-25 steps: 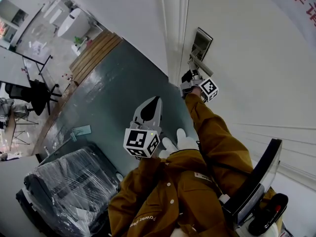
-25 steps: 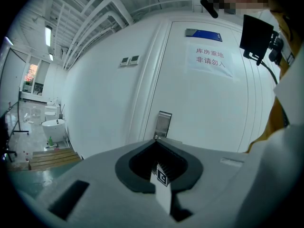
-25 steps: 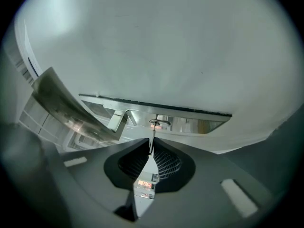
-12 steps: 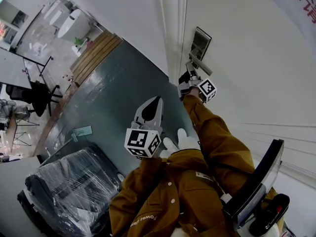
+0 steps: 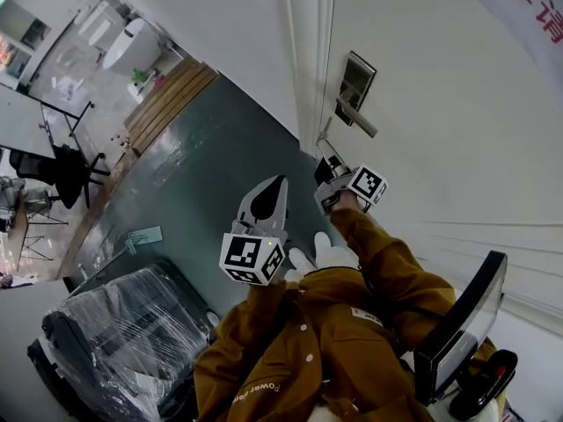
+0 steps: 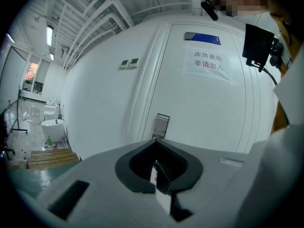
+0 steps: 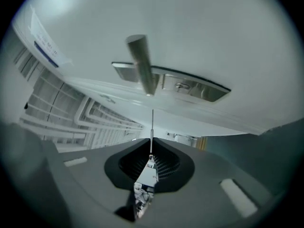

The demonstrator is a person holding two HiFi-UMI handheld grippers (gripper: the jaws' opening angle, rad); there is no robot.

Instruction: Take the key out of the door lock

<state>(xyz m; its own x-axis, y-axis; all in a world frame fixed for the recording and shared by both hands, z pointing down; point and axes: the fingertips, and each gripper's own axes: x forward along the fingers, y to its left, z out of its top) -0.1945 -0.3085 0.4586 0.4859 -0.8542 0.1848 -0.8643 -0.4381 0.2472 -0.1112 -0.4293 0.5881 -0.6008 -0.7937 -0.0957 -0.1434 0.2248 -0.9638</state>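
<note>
Near the door handle (image 5: 356, 117), my right gripper (image 5: 325, 167) pinches the key (image 7: 149, 172) clear of the lock plate (image 7: 190, 87); my left gripper (image 5: 278, 183) is closed, empty

Head camera looks down over left tongs (image 5: 278, 183) and right tongs (image 5: 322, 172); their cameras both face the lock plate (image 5: 358, 84) ahead

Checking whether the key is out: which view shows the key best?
The right gripper view: the key sits clamped in the right hand-held gripper, its blade clear of the lock plate. The head view shows only a thin sliver; the left gripper view shows none.
</note>
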